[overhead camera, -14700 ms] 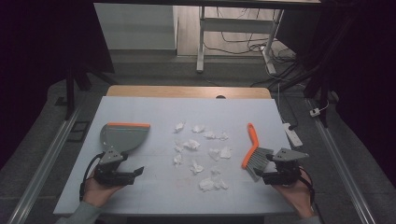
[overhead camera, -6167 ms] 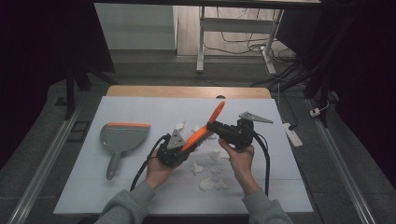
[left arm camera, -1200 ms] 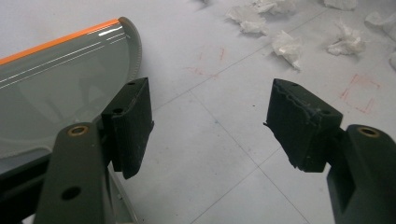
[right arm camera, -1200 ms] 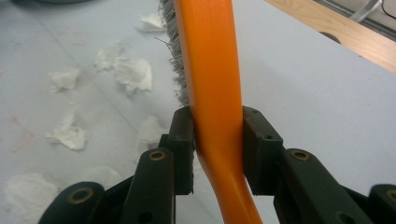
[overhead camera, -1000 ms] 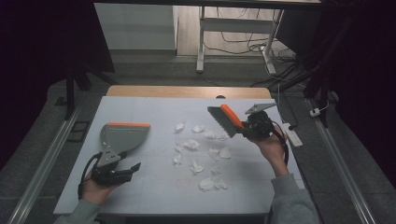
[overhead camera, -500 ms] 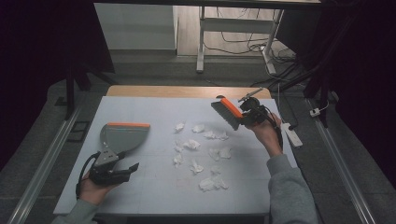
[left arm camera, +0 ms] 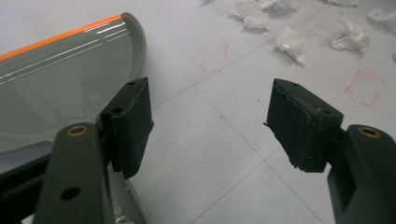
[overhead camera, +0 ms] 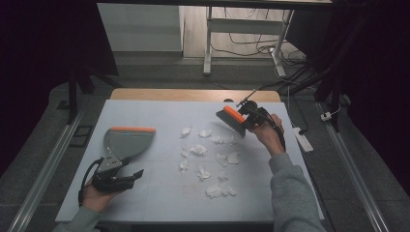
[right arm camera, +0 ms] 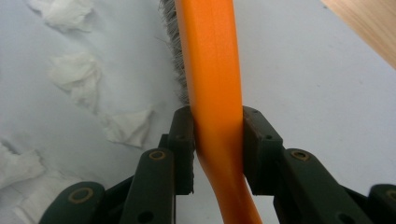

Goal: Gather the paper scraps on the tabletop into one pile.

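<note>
A brush with an orange back and grey bristles hangs over the far right of the table, and my right gripper is shut on its orange handle. The right gripper has a pad pressing on each side of the handle. The bristles point down beside the farthest crumpled tissue pieces, which lie scattered mid-table. A grey dustpan with an orange lip lies at the left. My left gripper rests by its handle. The left gripper is open with only bare table between its jaws, and the dustpan lies to their left.
The pale table top has a wooden strip along its far edge. A white power strip lies off the right side. Faint red squares are drawn on the surface near the tissue pieces.
My right hand has carried the brush leftward along the far side of the table and slightly lower, close to the farthest tissues. The left gripper and the dustpan have not moved.
</note>
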